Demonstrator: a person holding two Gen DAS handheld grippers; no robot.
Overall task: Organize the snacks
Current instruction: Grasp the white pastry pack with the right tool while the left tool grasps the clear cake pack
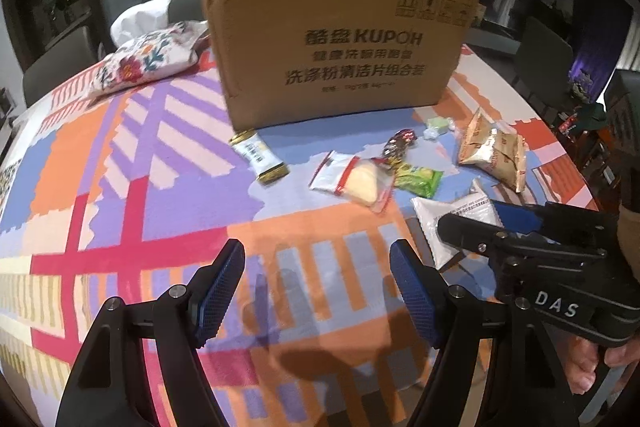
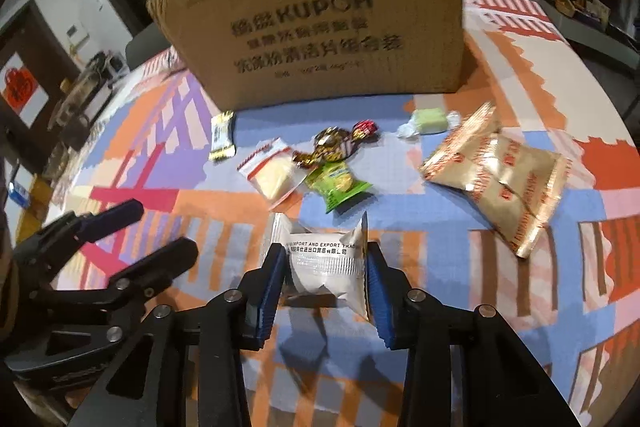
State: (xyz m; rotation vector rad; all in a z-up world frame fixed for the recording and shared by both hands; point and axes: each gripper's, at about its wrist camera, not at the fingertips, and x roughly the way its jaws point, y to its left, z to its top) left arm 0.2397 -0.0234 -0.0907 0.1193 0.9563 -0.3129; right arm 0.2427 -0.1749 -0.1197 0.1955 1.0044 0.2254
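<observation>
— Right now, what's my right gripper (image 2: 326, 277) got?
— It clamps the white crinkled plastic snack packet (image 2: 326, 263); the brown cardboard box (image 2: 316, 15) stands at twelve o'clock.
— Mine on the left (image 1: 318, 293)?
— Wide apart over the patterned tablecloth (image 1: 140, 187).

White snack packet (image 2: 326, 269), crumpled, pinched between right tongs (image 2: 327, 279); other snacks lie before cardboard box (image 2: 320, 11).

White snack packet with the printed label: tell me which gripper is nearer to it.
Right. The right gripper is shut on the white snack packet, a pad against each side. The left gripper hangs open over bare tablecloth, off to the packet's left.
</observation>
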